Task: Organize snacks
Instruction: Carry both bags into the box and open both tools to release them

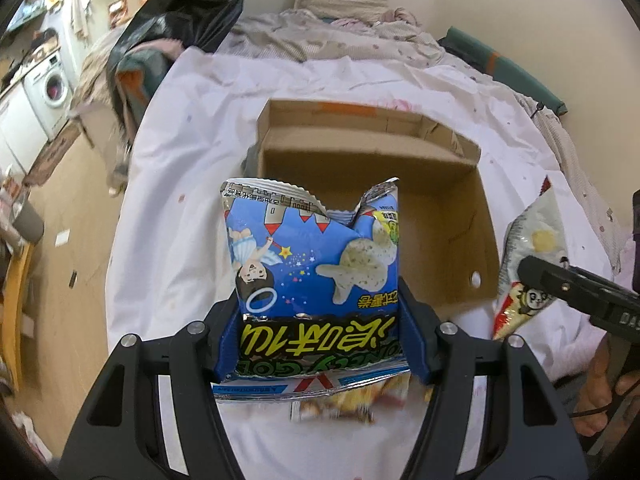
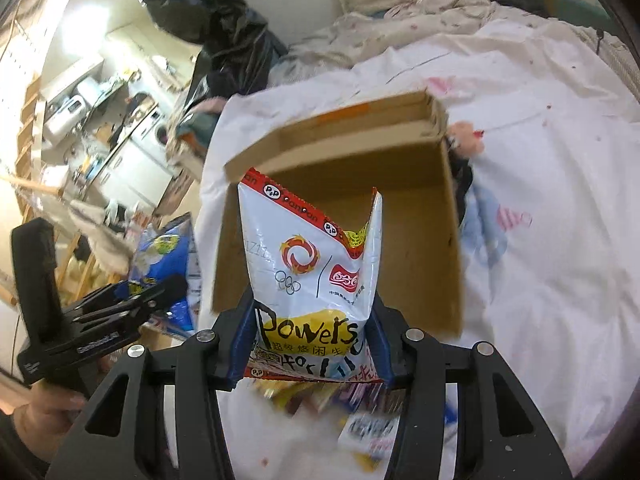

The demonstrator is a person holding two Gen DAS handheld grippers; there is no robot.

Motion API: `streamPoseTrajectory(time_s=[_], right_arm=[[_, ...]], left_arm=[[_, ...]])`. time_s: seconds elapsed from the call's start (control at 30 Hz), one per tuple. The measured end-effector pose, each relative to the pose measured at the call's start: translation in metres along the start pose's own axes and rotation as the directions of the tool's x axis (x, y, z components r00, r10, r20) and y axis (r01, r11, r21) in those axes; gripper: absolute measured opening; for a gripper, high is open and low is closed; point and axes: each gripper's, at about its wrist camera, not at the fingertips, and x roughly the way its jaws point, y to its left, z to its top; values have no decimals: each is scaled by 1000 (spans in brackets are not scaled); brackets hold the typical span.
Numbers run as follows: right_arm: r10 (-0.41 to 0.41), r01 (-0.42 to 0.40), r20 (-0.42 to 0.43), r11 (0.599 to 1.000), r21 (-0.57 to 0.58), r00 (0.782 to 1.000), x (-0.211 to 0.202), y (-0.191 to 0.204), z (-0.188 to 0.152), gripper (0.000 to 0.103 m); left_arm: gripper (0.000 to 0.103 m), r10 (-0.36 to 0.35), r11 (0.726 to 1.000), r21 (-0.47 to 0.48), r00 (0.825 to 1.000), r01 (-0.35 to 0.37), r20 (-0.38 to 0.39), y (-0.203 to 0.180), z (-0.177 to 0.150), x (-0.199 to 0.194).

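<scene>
The left gripper (image 1: pixel 320 344) clamps a crinkly blue foil snack bag (image 1: pixel 312 256) above the near edge of the open cardboard box (image 1: pixel 476 216) on the white sheet (image 1: pixel 172 208). Only the right wrist view shows the blurred loose packets (image 2: pixel 352 412) lying below. The right gripper (image 2: pixel 310 344) pinches a glossy white snack bag (image 2: pixel 308 264) (red serrated top) before the same box.

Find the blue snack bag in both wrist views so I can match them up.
Left wrist view: the blue snack bag fills the lower centre, clamped in the left tool, in front of the cardboard box.
Right wrist view: the same bag shows at the left edge, held in the left tool, left of the box.
Shared landmark: the open cardboard box on the white sheet.
</scene>
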Motion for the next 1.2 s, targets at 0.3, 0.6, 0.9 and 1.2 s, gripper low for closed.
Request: streamPoseTrajectory(time_s=[0.3,0.6,0.9,1.2], right_arm=[[-63,62,4,997,39,998,28,-31,4,52],[-99,99,-36,995,5,994,48,-30,-2,52],[-117,116,-57,993,-7,992,57,-26,-3,52],[-122,121,-67,993,-14,990,61,-26,-3,54]], left_arm=[[62,19,998,50,998,-22,56,-14,14,46],[62,35,998,54,999,-36,30,-15,9,65],[62,52,998,38,998,-53,27,-12,4,67],[63,45,998,34,999,-46,15,-13,4,68]])
